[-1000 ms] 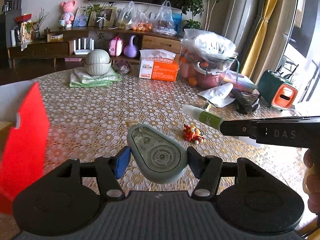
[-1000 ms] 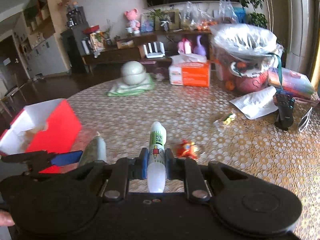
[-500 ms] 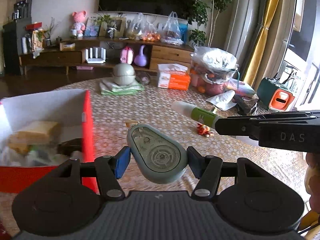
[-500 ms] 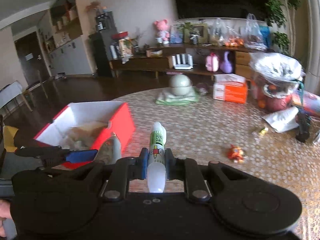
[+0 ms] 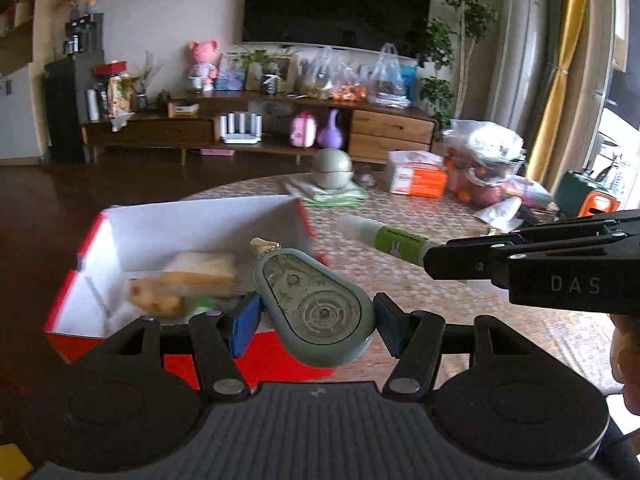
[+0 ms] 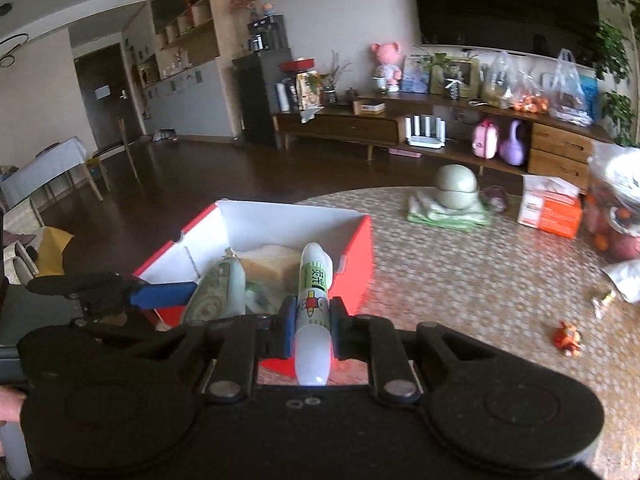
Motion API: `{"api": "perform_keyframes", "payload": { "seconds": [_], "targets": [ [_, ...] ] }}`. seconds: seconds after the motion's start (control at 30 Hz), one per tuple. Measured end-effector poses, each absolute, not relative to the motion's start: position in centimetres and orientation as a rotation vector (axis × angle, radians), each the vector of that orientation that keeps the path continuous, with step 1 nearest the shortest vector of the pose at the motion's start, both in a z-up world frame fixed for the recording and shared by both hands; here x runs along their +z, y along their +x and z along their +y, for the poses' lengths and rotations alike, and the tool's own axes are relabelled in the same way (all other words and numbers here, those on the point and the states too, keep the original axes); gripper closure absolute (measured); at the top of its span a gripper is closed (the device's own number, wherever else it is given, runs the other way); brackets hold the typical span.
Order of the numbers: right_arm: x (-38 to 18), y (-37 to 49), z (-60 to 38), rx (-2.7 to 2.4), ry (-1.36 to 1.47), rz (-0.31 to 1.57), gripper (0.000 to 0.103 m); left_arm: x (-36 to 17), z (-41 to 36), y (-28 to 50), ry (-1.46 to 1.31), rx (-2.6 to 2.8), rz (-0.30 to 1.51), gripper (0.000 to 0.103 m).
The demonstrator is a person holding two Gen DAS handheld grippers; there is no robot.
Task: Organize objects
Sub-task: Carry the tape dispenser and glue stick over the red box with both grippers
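Both grippers clamped, left gripper [image 5: 314, 314] pinching tape dispenser [image 5: 316, 304]

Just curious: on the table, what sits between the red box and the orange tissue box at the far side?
In the right wrist view, between red box and orange tissue box: folded green cloths with a grey-green bowl on top.

Red box [image 6: 352, 268] with white inside, grey-green tape dispenser [image 5: 316, 304], white-and-green glue tube [image 6: 314, 308], tan honeycomb-patterned tablecloth [image 6: 460, 280], orange tissue box [image 5: 416, 178].
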State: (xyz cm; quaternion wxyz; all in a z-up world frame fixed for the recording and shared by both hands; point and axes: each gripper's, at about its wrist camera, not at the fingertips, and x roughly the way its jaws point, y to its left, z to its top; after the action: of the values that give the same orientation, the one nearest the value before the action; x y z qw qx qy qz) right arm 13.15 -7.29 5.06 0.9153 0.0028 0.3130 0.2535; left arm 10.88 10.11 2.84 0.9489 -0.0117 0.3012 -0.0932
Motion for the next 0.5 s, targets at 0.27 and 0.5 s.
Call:
{"api": "perform_keyframes", "payload": {
  "seconds": [0.27,0.5],
  "targets": [
    [3.9,14.9,-2.6,0.522,-0.029,0.667,0.087,2.4,15.4,12.1,0.021,-0.119,0.64,0.042],
    [2.1,17.5,0.1,0.479,-0.068,0.707,0.087,1.3,18.9,14.7,0.028,-0.057,0.686,0.042]
  ]
}}
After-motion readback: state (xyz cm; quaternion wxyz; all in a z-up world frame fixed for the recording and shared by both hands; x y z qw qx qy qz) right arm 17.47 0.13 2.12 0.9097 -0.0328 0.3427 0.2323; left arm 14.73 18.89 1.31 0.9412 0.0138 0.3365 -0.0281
